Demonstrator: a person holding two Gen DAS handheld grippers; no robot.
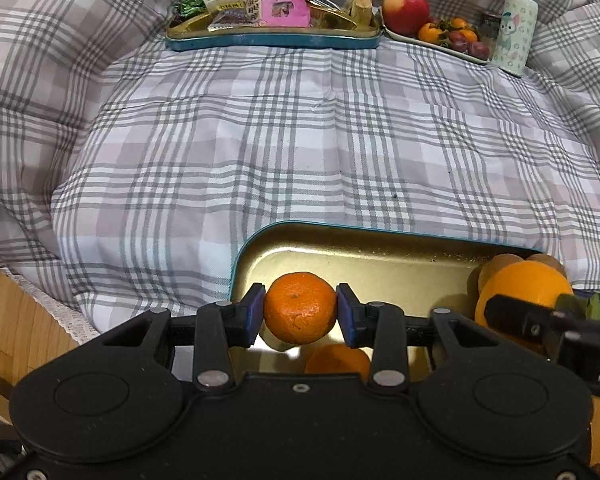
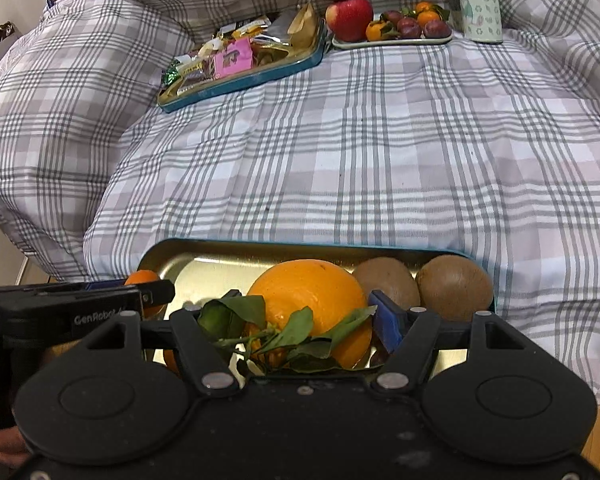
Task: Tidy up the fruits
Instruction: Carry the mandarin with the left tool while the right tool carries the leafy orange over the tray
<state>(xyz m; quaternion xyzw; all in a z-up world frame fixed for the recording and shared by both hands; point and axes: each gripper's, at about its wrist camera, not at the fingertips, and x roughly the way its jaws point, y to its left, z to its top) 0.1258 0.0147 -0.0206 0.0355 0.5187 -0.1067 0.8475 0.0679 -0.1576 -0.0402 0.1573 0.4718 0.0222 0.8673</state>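
Leaves [image 2: 288,332] hide the right gripper's [image 2: 300,320] jaws, grip unclear; left gripper [image 1: 300,312] clamps a mandarin [image 1: 300,307].

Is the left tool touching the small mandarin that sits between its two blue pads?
Touching. The left wrist view shows both blue pads of the left tool pressed against the sides of the small mandarin, which hangs above the gold tray.

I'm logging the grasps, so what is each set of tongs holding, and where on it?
Left tongs: a small mandarin, pinched on opposite sides at its widest part. Right tongs: around leafy fruit beside the large orange; contact cannot be told.
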